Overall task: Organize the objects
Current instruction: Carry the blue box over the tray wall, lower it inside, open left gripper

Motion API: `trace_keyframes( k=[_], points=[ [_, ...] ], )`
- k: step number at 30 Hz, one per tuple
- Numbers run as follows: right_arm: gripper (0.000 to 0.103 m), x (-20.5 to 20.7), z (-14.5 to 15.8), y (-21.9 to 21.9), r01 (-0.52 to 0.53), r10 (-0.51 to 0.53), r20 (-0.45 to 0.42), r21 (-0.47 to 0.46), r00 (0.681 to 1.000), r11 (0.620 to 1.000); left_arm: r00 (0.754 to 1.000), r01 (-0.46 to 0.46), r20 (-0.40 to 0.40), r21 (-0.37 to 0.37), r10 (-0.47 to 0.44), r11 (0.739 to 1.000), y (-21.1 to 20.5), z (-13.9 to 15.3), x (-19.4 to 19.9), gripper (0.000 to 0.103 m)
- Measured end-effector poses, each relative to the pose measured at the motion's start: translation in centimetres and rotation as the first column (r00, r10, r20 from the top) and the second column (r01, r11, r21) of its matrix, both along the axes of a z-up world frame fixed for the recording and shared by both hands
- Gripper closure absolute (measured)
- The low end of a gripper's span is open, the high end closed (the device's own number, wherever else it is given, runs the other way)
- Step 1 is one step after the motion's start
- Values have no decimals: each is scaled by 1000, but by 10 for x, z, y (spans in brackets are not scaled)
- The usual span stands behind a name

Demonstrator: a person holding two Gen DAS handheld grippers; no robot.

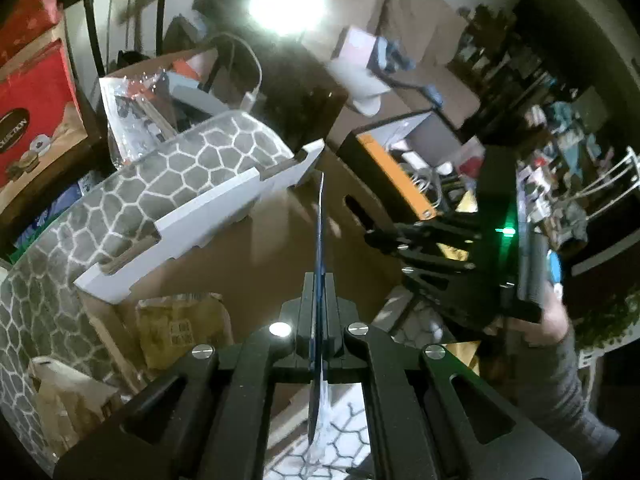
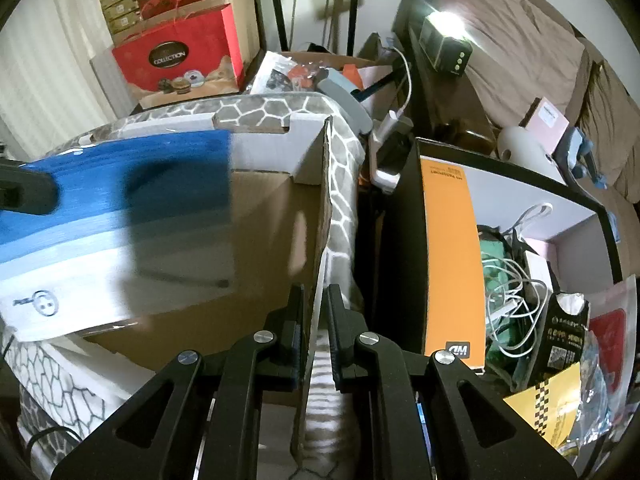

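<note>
Pinching blue sheet (image 1: pixel 320 240) edgewise (left fingers (image 1: pixel 308 300)).

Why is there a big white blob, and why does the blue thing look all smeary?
Left wrist view: the blob is glare from a bright lamp, washing out everything around it. Right wrist view: the blue and white pack is streaked by motion blur, and a dark shadow falls across it. Both views: the fisheye lens bends straight box edges and darkens the corners.

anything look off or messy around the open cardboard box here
Yes. A tangle of white cables spills loose in the orange-edged box beside the brown cardboard box. A torn black packet leans among them. The flat blue-and-white package held over the cardboard box is motion-blurred.
</note>
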State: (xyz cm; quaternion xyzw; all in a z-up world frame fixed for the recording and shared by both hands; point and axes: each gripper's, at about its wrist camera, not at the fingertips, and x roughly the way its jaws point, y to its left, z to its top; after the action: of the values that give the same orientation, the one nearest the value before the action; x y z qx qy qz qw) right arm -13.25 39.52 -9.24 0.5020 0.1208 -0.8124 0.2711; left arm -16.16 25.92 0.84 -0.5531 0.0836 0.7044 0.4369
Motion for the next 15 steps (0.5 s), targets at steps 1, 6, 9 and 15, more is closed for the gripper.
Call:
trace_keyframes(
  k=[1, 6, 9, 15],
  points=[
    [93, 1, 0, -1, 1, -1, 1, -1, 1000, 1000, 1000, 3, 4, -8, -3, 1000, 4, -4, -2, 102],
    [93, 3, 1, -1, -2, 2, 0, 1, 1000, 1000, 999, 18, -32, -95, -21, 995, 24, -25, -5, 102],
    [93, 3, 1, -1, -1, 1, -1, 0, 1000, 1000, 996, 14, -80, -168, -28, 986, 34, -38, -11, 101],
    [93, 4, 1, -4, -5, 5, 4, 6, 1000, 1000, 995, -37, -93, -175, 21, 984, 33, -47, -27, 73]
  ],
)
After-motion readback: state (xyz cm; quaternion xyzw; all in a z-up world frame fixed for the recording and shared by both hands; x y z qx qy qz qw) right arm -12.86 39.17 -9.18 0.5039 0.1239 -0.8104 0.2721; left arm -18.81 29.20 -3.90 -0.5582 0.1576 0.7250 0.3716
